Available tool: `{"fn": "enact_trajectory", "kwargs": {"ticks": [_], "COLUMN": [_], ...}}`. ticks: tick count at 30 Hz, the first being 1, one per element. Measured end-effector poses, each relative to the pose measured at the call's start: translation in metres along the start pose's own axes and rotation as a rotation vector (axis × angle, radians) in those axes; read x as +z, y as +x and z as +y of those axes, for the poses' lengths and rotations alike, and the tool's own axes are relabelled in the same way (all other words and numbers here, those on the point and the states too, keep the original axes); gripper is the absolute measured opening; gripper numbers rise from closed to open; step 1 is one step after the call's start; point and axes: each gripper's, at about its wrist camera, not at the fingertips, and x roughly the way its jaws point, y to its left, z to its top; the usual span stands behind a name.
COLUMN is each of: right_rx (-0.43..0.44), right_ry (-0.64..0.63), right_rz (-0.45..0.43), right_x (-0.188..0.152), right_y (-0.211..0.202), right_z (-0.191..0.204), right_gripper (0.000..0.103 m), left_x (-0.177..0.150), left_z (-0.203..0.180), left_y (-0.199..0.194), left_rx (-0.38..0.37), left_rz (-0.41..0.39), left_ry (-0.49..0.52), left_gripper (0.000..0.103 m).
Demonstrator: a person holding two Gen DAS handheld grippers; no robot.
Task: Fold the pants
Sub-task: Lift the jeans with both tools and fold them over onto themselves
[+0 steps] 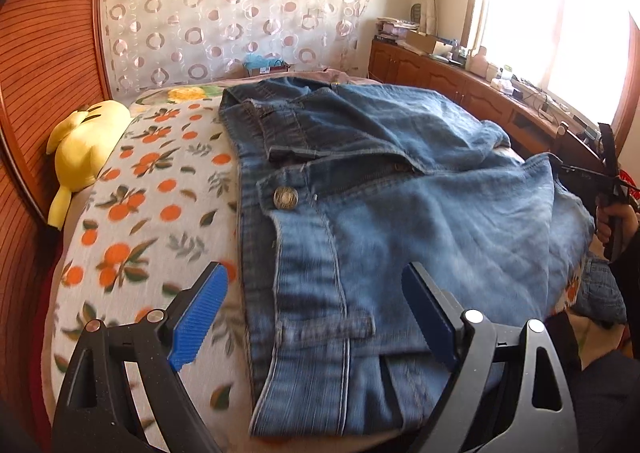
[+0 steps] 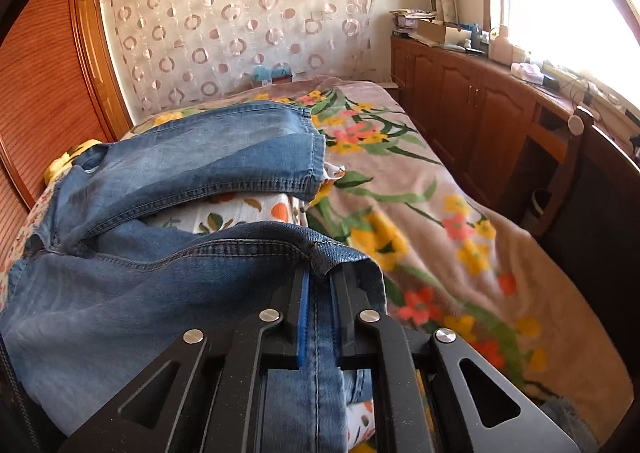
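Bedroom setting: the jeans (image 1: 360, 181) are spread unfolded on the bed (image 1: 152, 189), legs apart. The left gripper (image 1: 316, 313) is held spread over the waistband; the right gripper (image 2: 320, 293) is pinching a leg hem. Folding is judged barely begun.

In the left wrist view, motion blur softens the jeans (image 1: 360, 213) at lower centre, and the bottom edge cuts off the left gripper (image 1: 316, 313). The right gripper (image 1: 612, 189) at the right edge is small, half cropped, its jaws unreadable. In the right wrist view, denim drapes over the right gripper's fingertips (image 2: 304, 285), hiding them. Items on the counter (image 2: 500, 65) at upper right are too small and washed out by window glare to identify.
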Motion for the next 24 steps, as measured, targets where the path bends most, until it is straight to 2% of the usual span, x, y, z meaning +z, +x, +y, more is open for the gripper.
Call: {"fn": "enact_trajectory", "kwargs": {"ticks": [2, 7, 9, 14, 16, 24], "right_rx": [0.003, -0.001, 0.011, 0.009, 0.014, 0.016], "right_ry": [-0.003, -0.021, -0.017, -0.016, -0.013, 0.012], "right_rz": [-0.003, 0.0, -0.001, 0.005, 0.014, 0.05], "right_x": [-0.005, -0.015, -0.026, -0.044, -0.048, -0.054], "right_y": [-0.011, -0.035, -0.048, -0.069, -0.073, -0.079], "right_z": [-0.001, -0.005, -0.005, -0.006, -0.008, -0.016], "right_gripper": [0.03, 0.049, 0.052, 0.059, 0.06, 0.06], "left_x": [-0.007, -0.024, -0.029, -0.037, -0.04, -0.055], "left_z": [0.0, 0.001, 0.0, 0.002, 0.001, 0.006], "left_y": [-0.005, -0.016, -0.019, -0.021, -0.022, -0.024], "left_rx": [0.005, 0.002, 0.005, -0.014, -0.013, -0.02], "left_rz": [0.006, 0.012, 0.012, 0.026, 0.032, 0.055], "left_ry": [0.002, -0.012, -0.016, -0.047, -0.047, -0.08], "left_gripper": [0.089, 0.089, 0.088, 0.078, 0.073, 0.066]}}
